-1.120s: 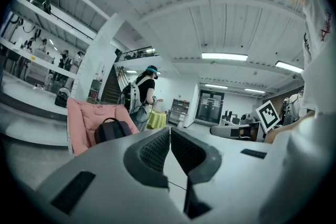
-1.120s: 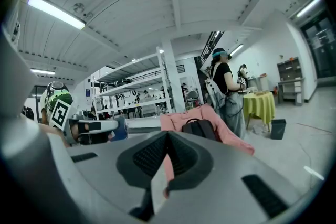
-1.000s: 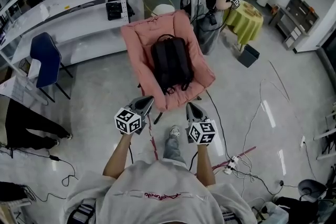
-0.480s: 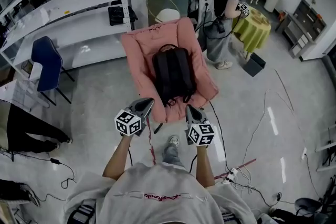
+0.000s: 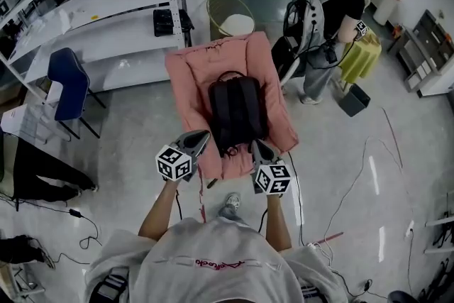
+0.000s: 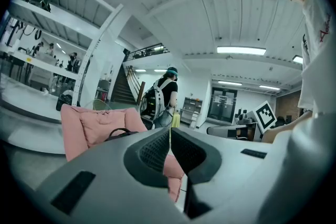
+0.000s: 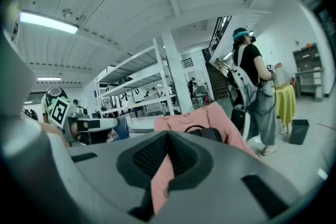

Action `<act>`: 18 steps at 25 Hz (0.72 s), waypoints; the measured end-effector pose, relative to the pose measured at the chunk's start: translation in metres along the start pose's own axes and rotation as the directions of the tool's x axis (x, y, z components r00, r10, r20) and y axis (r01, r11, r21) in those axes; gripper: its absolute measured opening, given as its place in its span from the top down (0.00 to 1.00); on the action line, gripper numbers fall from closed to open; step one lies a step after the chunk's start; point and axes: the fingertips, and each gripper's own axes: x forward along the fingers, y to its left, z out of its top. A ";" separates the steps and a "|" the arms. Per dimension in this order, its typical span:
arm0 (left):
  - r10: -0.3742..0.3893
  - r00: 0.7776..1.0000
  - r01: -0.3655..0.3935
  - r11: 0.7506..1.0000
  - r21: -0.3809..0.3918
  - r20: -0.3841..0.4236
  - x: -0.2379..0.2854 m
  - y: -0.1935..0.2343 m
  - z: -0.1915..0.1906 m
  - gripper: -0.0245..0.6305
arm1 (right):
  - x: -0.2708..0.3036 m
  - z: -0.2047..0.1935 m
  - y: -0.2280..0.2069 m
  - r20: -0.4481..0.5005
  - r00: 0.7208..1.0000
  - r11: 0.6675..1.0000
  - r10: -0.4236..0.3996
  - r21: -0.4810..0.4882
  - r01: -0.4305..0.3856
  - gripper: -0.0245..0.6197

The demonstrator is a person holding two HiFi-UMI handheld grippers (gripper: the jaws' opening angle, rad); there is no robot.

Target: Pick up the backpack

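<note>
Black backpack (image 5: 237, 113) lies on the pink cushioned chair (image 5: 186, 78), just beyond my tongs. My left gripper (image 5: 201, 136) and right gripper (image 5: 257, 147) hover at the chair's near edge, jaws pressed together, holding nothing.

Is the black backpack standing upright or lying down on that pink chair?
Lying back, not upright: the backpack rests flat along the pink chair, its handle end toward the chair's top.

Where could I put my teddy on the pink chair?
The pink chair has bare cushion left of the backpack; the strip on its right is narrower. Floor between it and the blue chair is bare; cables cross the floor at right.
</note>
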 end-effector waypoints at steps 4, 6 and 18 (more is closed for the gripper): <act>0.024 1.000 -0.024 1.000 0.000 -0.014 0.028 0.013 0.002 0.93 | 0.022 0.008 -0.025 0.002 1.000 1.000 0.020 0.011 -0.020 0.93; 0.034 0.999 -0.034 0.999 0.000 -0.019 0.044 0.018 0.003 0.93 | 0.032 0.010 -0.038 -0.005 1.000 0.999 0.031 0.012 -0.031 0.93; 0.112 0.993 -0.113 0.994 -0.013 -0.048 0.101 0.047 -0.003 0.93 | 0.070 0.007 -0.099 -0.033 0.997 0.996 0.076 0.054 -0.074 0.93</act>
